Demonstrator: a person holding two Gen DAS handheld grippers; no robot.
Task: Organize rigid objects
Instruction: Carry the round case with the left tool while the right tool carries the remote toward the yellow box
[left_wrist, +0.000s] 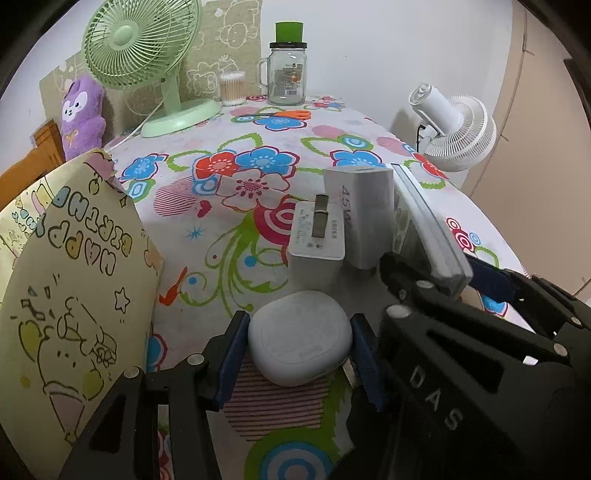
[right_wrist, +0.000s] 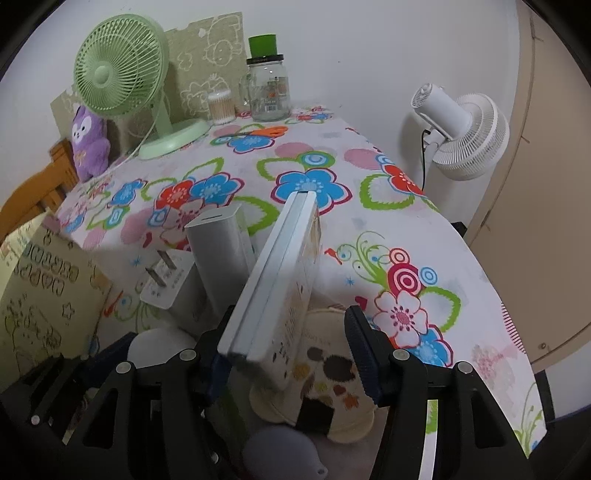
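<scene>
We found the left gripper (left_wrist: 299, 350) clenched on a white earbud case (left_wrist: 300, 341), right gripper (right_wrist: 291, 354) released around a tilted slim box (right_wrist: 275, 280), two chargers (left_wrist: 343, 218) behind.

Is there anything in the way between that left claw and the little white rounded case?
Nothing visible. The white rounded case already sits between the left gripper fingers, with both blue pads against its sides. The two white chargers stand beyond it, not in between.

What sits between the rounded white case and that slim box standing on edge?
Two white chargers stand side by side between the rounded white case and the slim box; the left wrist view shows it best.
</scene>
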